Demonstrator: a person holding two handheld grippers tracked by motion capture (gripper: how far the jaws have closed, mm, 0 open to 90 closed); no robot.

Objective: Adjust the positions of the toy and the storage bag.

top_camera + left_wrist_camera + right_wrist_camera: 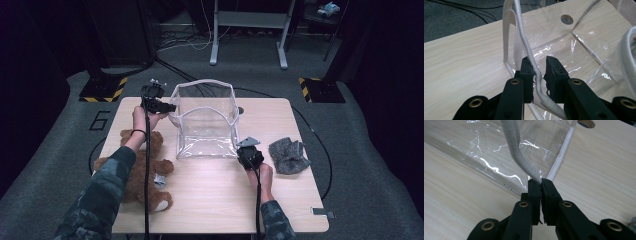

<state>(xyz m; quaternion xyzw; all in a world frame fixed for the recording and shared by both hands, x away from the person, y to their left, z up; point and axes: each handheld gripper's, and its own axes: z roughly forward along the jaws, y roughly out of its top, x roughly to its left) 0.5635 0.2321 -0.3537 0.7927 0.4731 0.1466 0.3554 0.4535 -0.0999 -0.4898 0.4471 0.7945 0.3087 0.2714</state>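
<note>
While the right gripper pinches the bag's white rim at its near right corner, jaws pressed together, the left gripper straddles the far left rim, jaws slightly apart. The bag stands mid-desk; grey carpet lies beyond.

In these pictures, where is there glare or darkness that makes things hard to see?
High view: dark corners, with the table lit in the middle. Left gripper view: white glare streaks on the clear plastic bag, sharp fingers. Right gripper view: bright streaks on the plastic bag; white strap slightly soft.
</note>
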